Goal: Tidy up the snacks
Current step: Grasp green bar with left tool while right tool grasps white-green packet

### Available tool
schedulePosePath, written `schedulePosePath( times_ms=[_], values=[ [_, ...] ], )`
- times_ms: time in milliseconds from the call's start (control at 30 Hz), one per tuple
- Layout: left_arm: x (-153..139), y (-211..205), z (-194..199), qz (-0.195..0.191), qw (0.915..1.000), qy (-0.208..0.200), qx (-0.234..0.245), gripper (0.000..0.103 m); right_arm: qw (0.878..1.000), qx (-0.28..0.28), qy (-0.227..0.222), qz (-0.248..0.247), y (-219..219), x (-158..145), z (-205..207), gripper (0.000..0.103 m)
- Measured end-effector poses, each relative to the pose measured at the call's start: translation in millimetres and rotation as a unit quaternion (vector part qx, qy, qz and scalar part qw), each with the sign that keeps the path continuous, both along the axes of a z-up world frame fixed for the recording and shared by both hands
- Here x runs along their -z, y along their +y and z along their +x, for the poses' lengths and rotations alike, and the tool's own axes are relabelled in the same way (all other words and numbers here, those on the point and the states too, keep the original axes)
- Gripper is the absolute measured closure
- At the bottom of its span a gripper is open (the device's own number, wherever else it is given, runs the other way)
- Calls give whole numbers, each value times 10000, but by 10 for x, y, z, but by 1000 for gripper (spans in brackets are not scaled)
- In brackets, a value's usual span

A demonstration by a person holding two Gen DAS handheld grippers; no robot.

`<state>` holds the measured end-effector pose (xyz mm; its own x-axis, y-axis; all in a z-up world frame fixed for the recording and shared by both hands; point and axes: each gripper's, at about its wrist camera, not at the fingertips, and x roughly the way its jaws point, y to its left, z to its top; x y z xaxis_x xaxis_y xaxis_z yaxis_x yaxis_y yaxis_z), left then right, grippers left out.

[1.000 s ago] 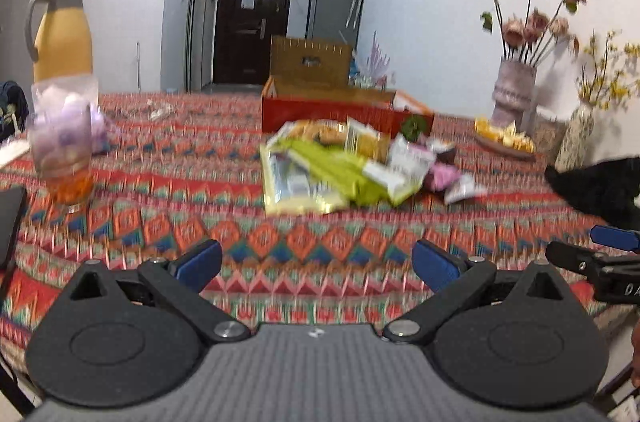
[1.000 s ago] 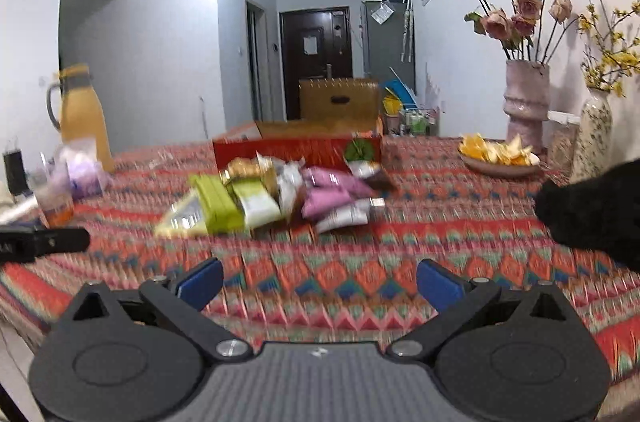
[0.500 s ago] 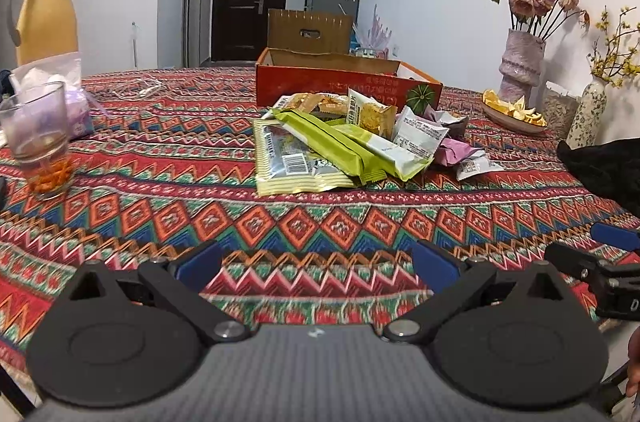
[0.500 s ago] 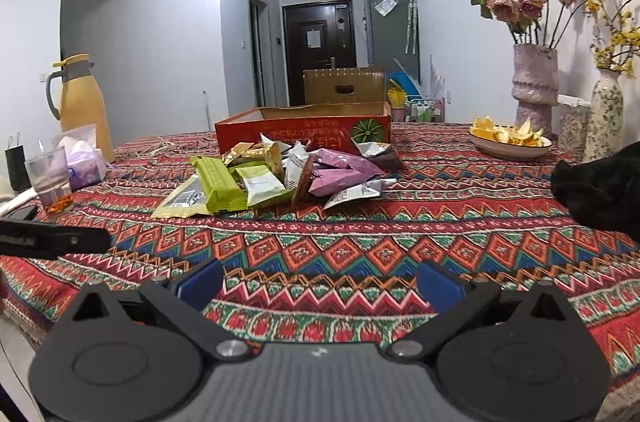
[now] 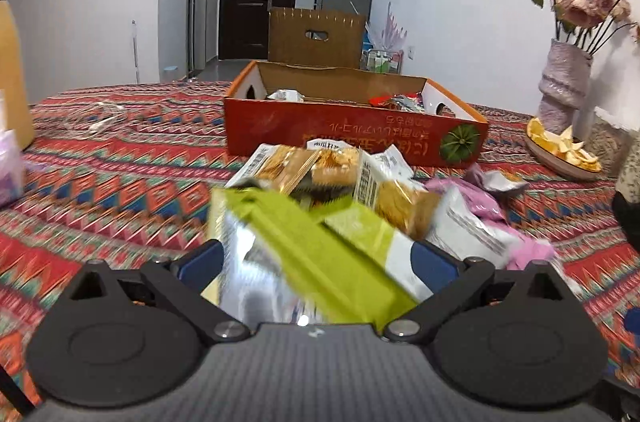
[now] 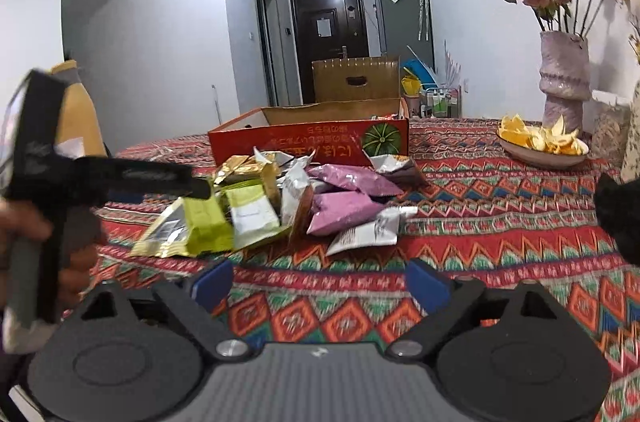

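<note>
A pile of snack packets [image 6: 280,202] lies on the patterned tablecloth in front of an open red cardboard box [image 5: 352,130] that holds a few packets. My left gripper [image 5: 316,258] is open, its jaws wide, with a green and silver packet [image 5: 304,262] lying between the fingers. From the right wrist view the left gripper [image 6: 192,182] reaches over the green packet [image 6: 192,226] at the pile's left end. My right gripper [image 6: 316,282] is open and empty, low over the tablecloth short of the pile.
A plate of orange peel [image 6: 540,142] and a vase of dried roses [image 6: 564,70] stand at the right. A yellow jug [image 6: 76,118] stands at the left. A dark object [image 6: 620,218] lies at the right edge. A brown box lid [image 5: 316,38] stands behind the red box.
My left gripper has moved forward to the pile, so the green packet now lies between its open fingers. My right gripper has come slightly closer to the pile.
</note>
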<state>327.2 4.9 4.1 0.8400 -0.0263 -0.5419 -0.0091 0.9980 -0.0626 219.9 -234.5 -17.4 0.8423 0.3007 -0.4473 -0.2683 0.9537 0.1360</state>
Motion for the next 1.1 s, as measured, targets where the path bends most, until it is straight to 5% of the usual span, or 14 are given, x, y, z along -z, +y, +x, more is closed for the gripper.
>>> schedulePosePath(
  times_ms=[133, 300, 533, 633, 700, 733, 900, 1100],
  values=[
    [161, 28, 275, 209, 9993, 307, -91, 24, 9999, -140, 9, -80, 98, -49, 201, 30],
    [184, 417, 61, -329, 9989, 334, -62, 24, 9983, -547, -78, -193, 326, -132, 493, 40],
    [137, 546, 10, -81, 9994, 187, 288, 26, 9909, -1205, 215, -558, 873, -50, 1119, 42],
    [174, 471, 142, 46, 9984, 283, 489, 46, 9883, -1272, 545, -636, 997, 31, 1380, 50],
    [198, 460, 196, 22, 9983, 389, 440, 49, 9866, -1281, 697, -738, 1051, 96, 1502, 52],
    [191, 459, 178, -5, 9982, 361, 478, 60, 9855, -1301, 773, -765, 1067, 129, 1544, 52],
    [134, 415, -25, 108, 9986, 297, 432, 67, 9850, -1291, 803, -816, 1064, 189, 1449, 65],
    [46, 353, -558, -58, 9985, 354, 411, 68, 9856, -1198, 771, -915, 901, 176, 930, 65]
  ],
)
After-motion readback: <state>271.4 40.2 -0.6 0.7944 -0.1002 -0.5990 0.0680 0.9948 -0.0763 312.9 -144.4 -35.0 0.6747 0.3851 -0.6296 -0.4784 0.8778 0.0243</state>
